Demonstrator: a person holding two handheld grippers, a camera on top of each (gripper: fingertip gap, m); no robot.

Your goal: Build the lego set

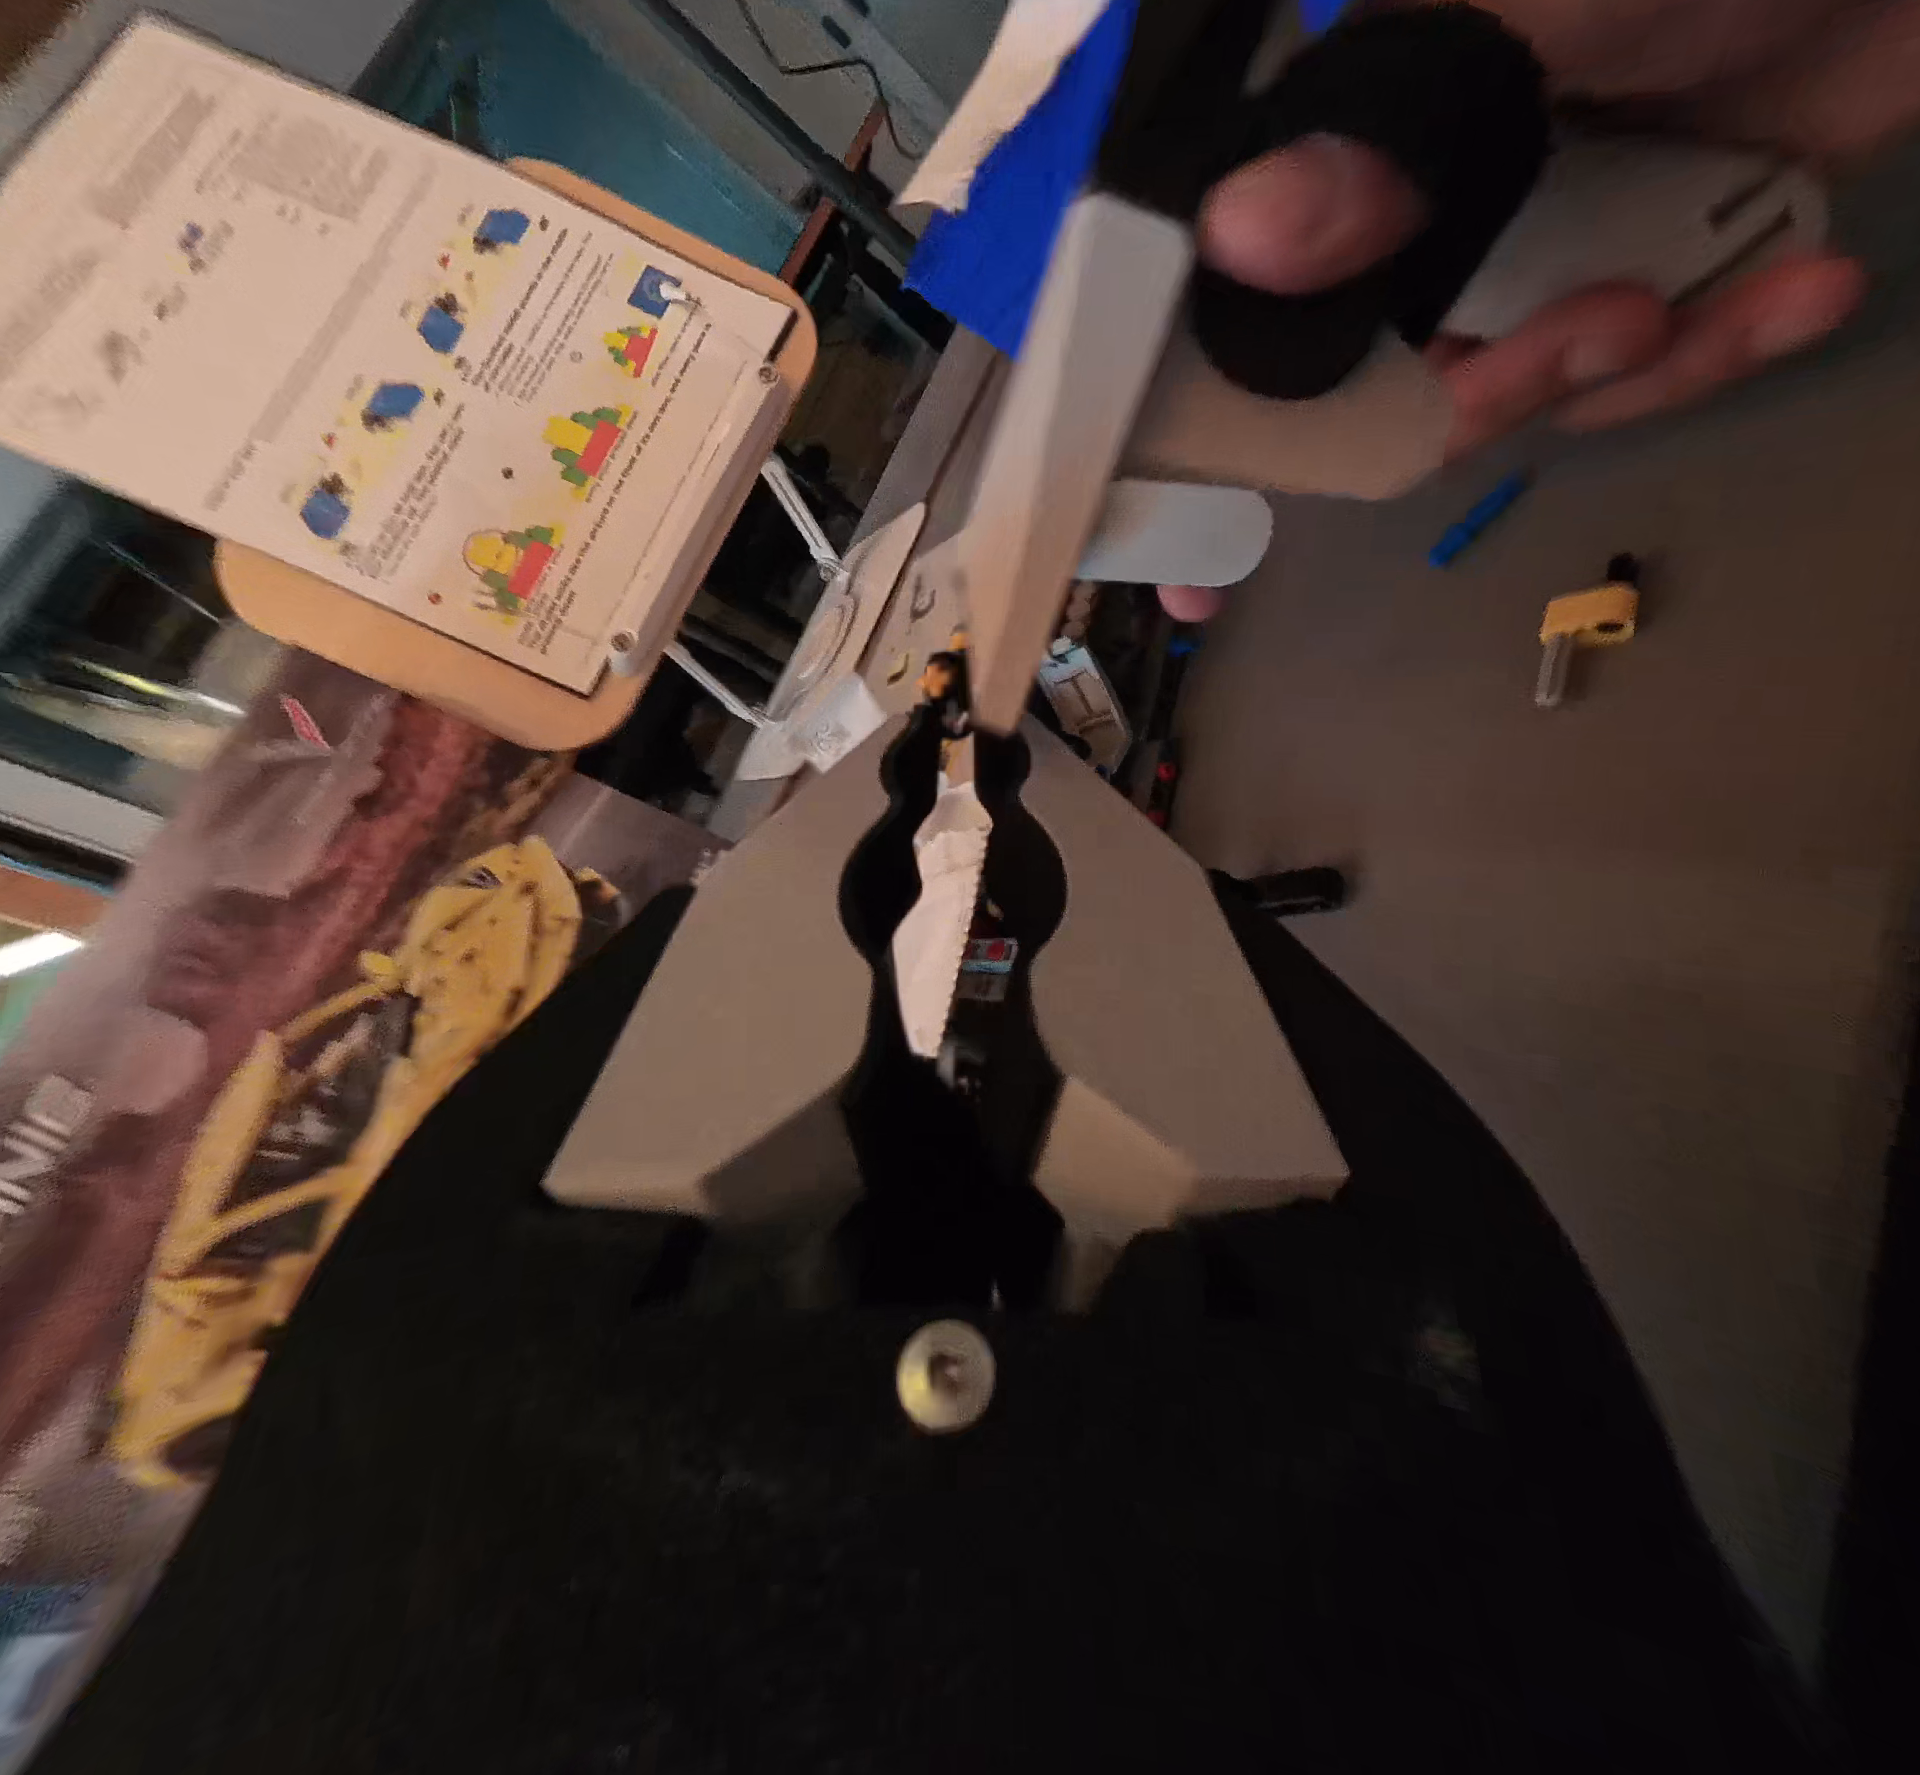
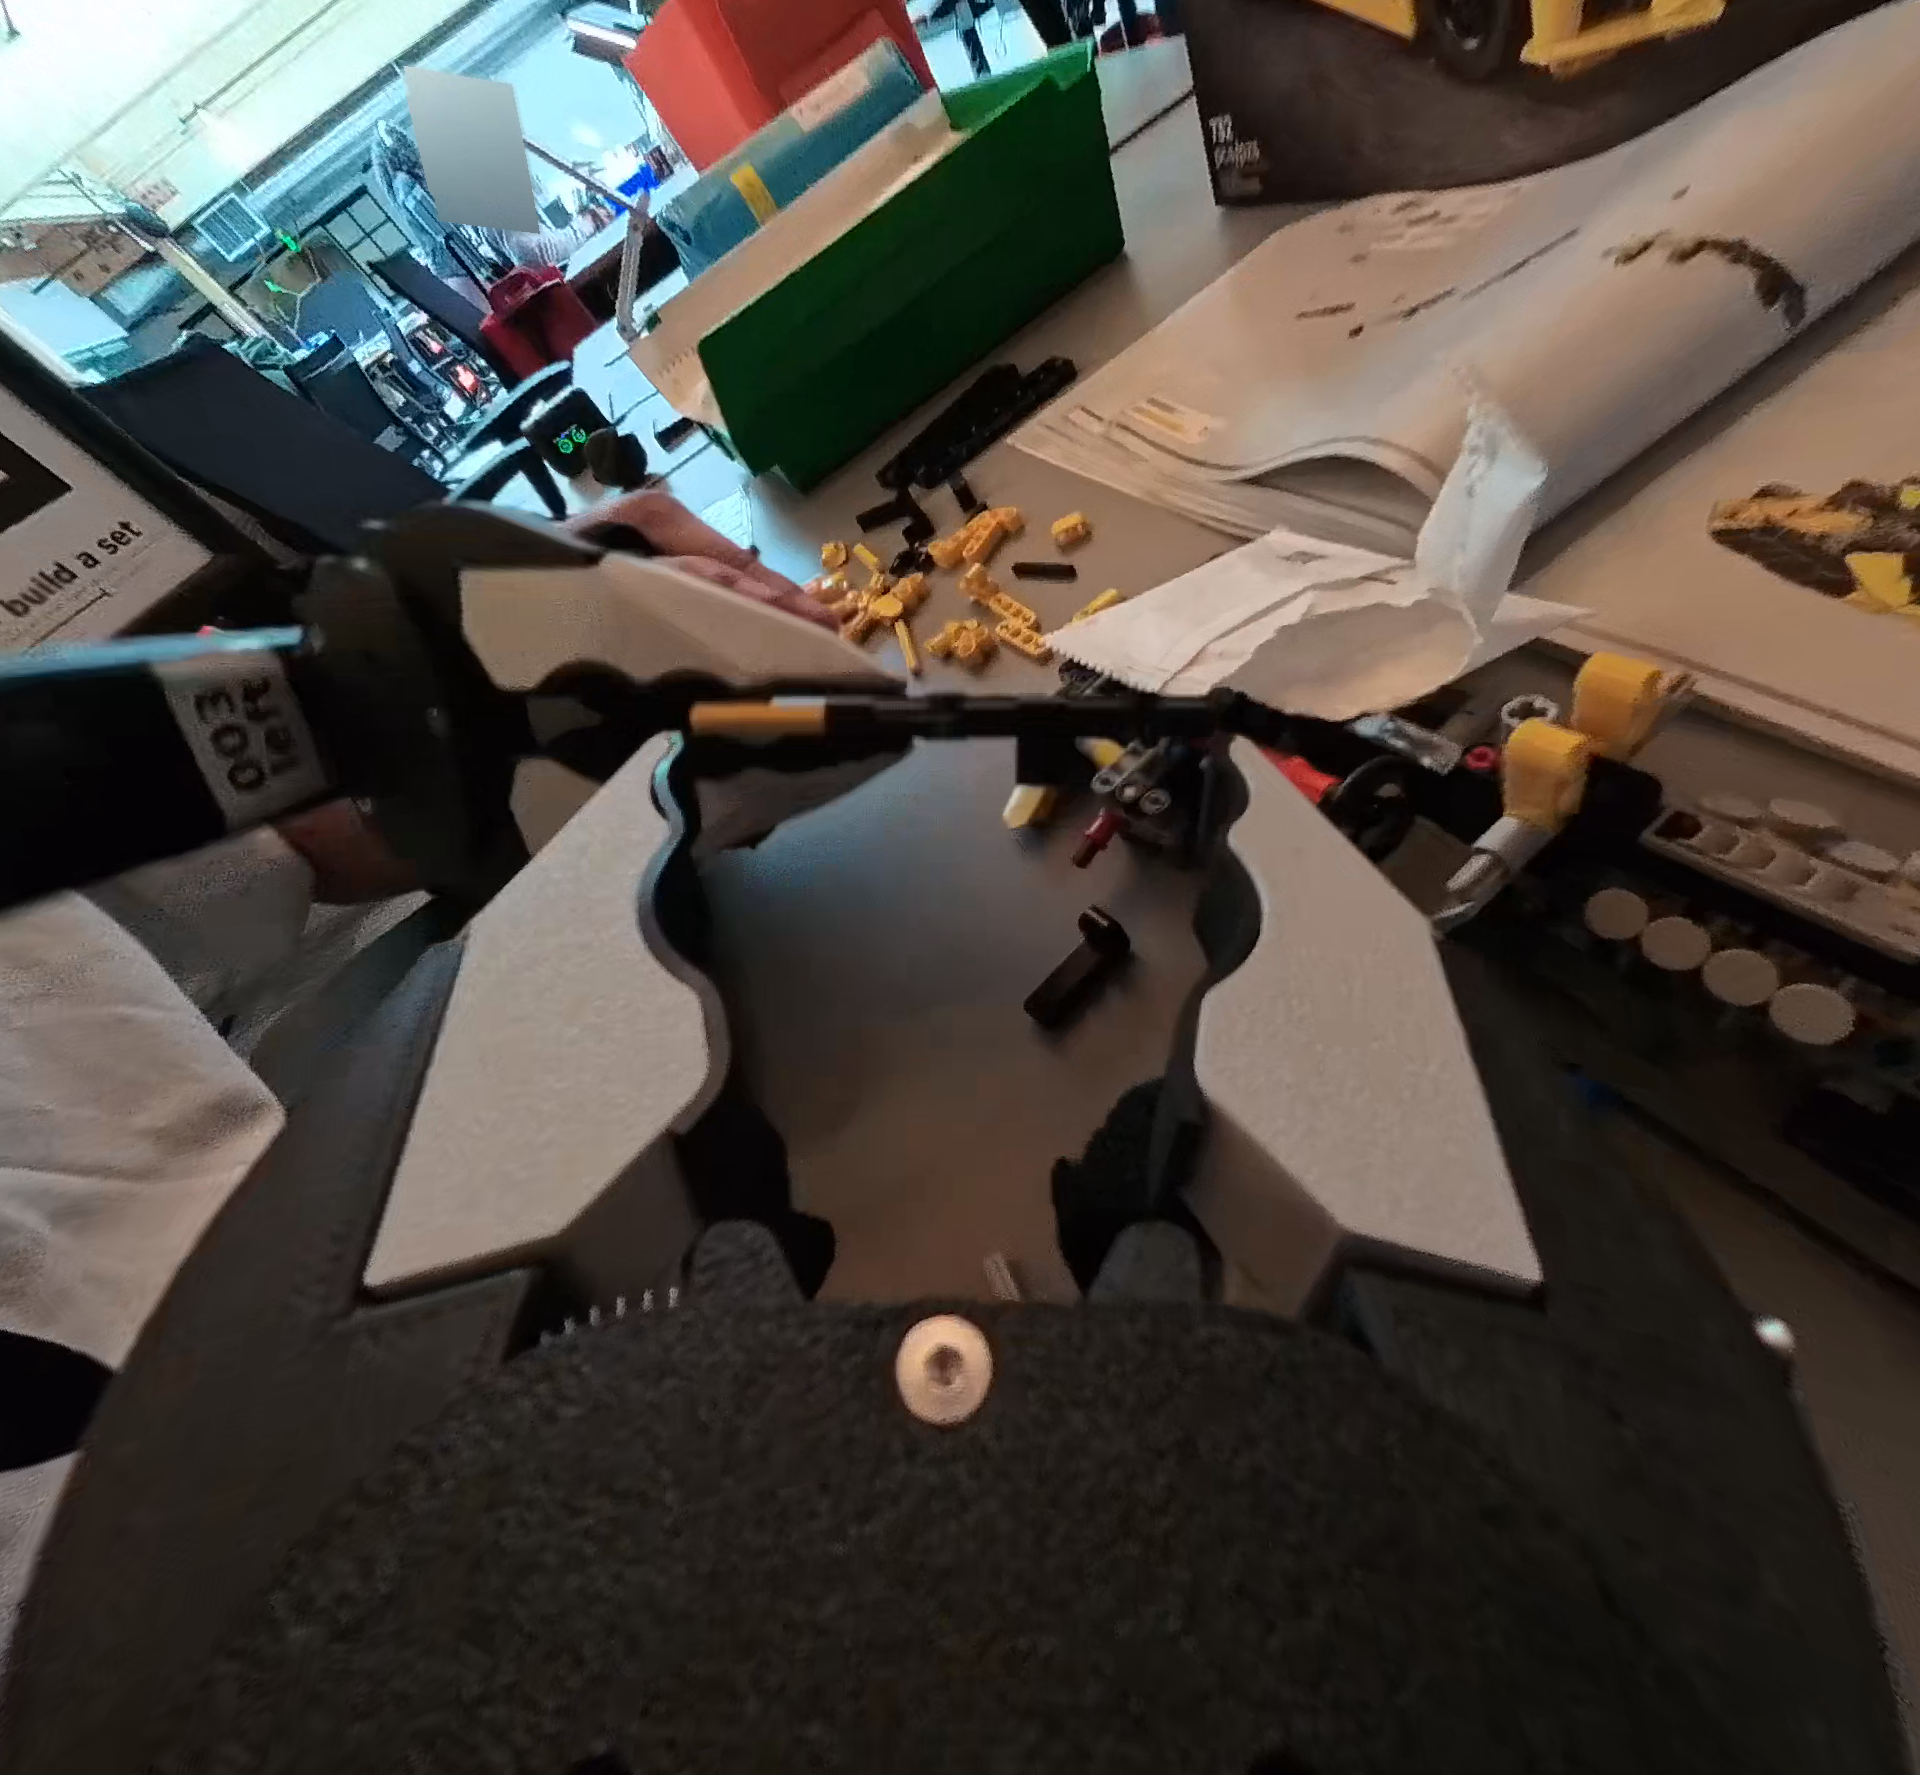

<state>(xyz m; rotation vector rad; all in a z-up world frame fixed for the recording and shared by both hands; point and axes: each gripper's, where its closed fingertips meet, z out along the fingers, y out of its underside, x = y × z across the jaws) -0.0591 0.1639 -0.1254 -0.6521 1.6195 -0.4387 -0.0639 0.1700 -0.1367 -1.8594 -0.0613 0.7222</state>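
A long thin black Lego beam assembly (image 2: 1039, 715) with a yellow end is held above the grey table (image 2: 914, 946). My left gripper (image 2: 899, 686) comes in from the left and is shut on its yellow end. In the left wrist view my left gripper (image 1: 951, 738) is shut on the dark assembly (image 1: 940, 686), seen end-on. My right gripper (image 2: 956, 769) is wide open; the beam spans the gap at its fingertips, and I cannot tell whether they touch it. One of its grey fingers (image 1: 1039, 478) shows in the left wrist view, with a gloved hand (image 1: 1351, 198) behind it.
Loose yellow pieces (image 2: 935, 593), a black pin (image 2: 1075, 967), a torn white bag (image 2: 1299, 624), an open instruction booklet (image 2: 1558, 323), a green box (image 2: 914, 291), the set box (image 2: 1455, 11) and a partly built model (image 2: 1548, 769) surround the work spot. A clipboard stand (image 1: 416, 375) is beside. Only a small space, under 4 cm, lies between the two pairs of fingers.
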